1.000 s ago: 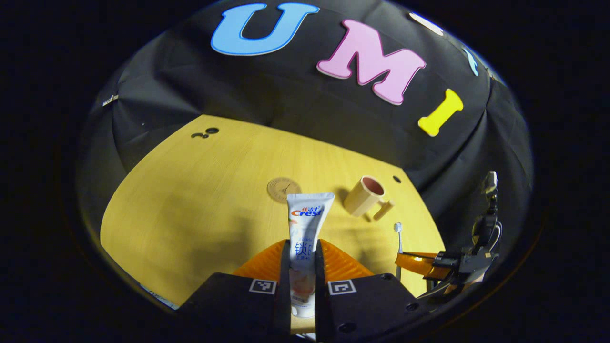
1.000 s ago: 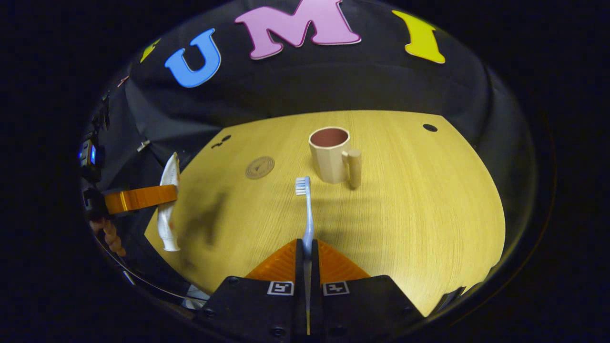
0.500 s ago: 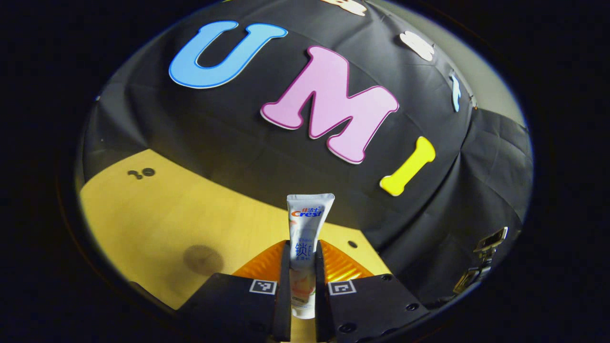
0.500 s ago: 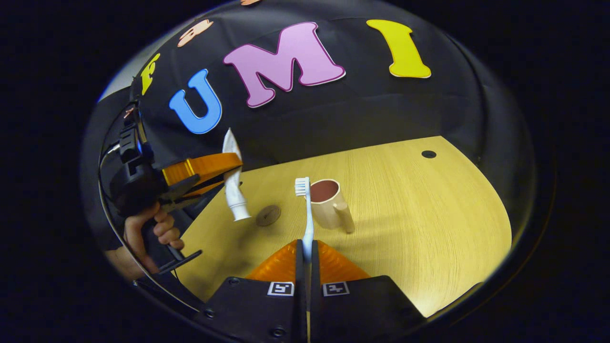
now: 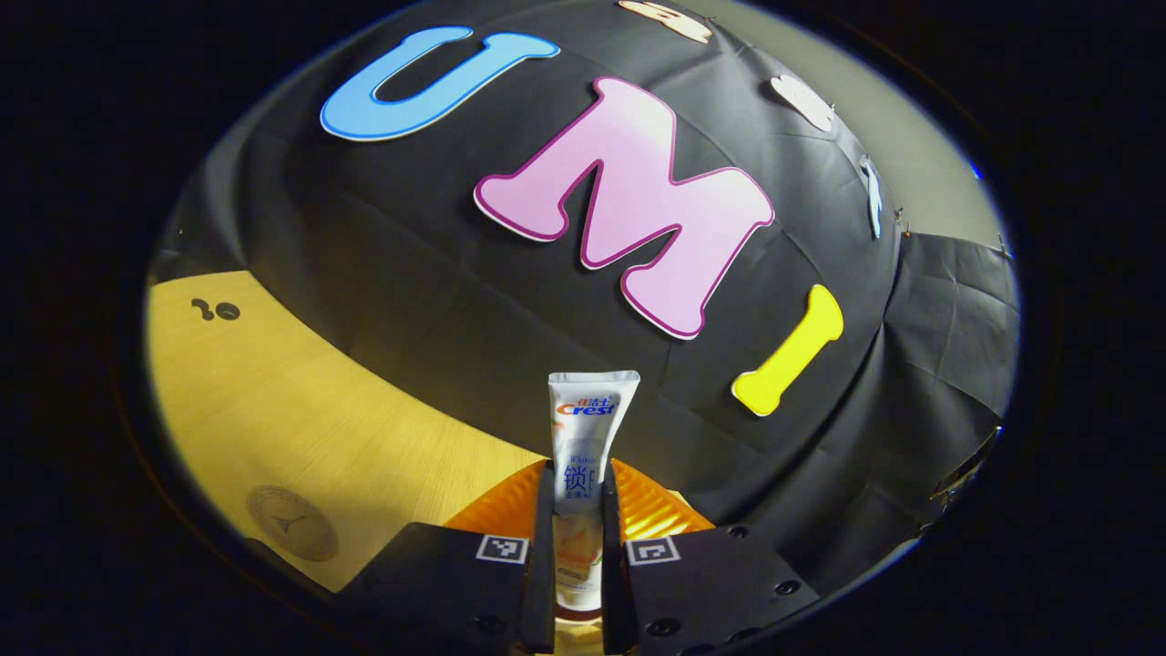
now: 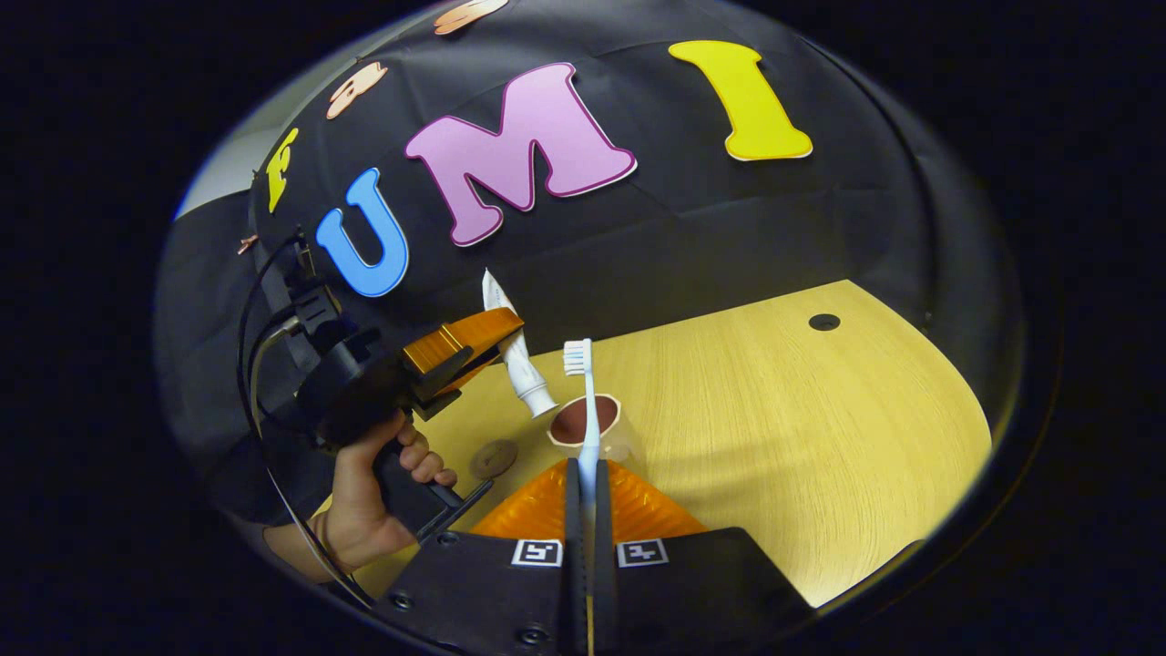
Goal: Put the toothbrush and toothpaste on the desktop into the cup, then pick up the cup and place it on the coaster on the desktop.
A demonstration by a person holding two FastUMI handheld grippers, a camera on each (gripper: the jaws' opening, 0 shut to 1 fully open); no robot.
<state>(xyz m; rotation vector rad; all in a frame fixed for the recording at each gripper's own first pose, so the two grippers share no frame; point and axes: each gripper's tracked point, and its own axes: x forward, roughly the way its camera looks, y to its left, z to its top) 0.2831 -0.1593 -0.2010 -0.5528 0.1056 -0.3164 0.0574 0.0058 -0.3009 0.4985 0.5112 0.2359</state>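
Left gripper view first: left gripper (image 5: 577,510) squeezing the toothpaste (image 5: 589,421) between both fingers, flat crimped end sticking up past the tips. Carrying a printed logo and a few characters on the tube face, not spelling those out here. Also showing small square black-and-white markers on the gripper body, one just behind each finger. Catching the round coaster (image 5: 291,535) way off to the lower left of the fingers, lying flat on the wooden counter (image 5: 273,410), with some faint stamped design on it, too small to make out.

Right gripper view now: right gripper (image 6: 583,492) pinching the toothbrush (image 6: 588,401) with the fingers nearly closed on the thin handle, bristle head pointing up and away from the tips. Same kind of square markers sitting behind these fingers too. Getting the cup (image 6: 603,412) here, standing on the counter just beyond the fingertips, partly behind the brush handle. Also seeing the left gripper from the side here, up and left of the fingers, gripped by a hand (image 6: 364,510), holding the tube tilted with the cap end hanging just above the cup's rim. Coaster lying left of the cup, apart from it.
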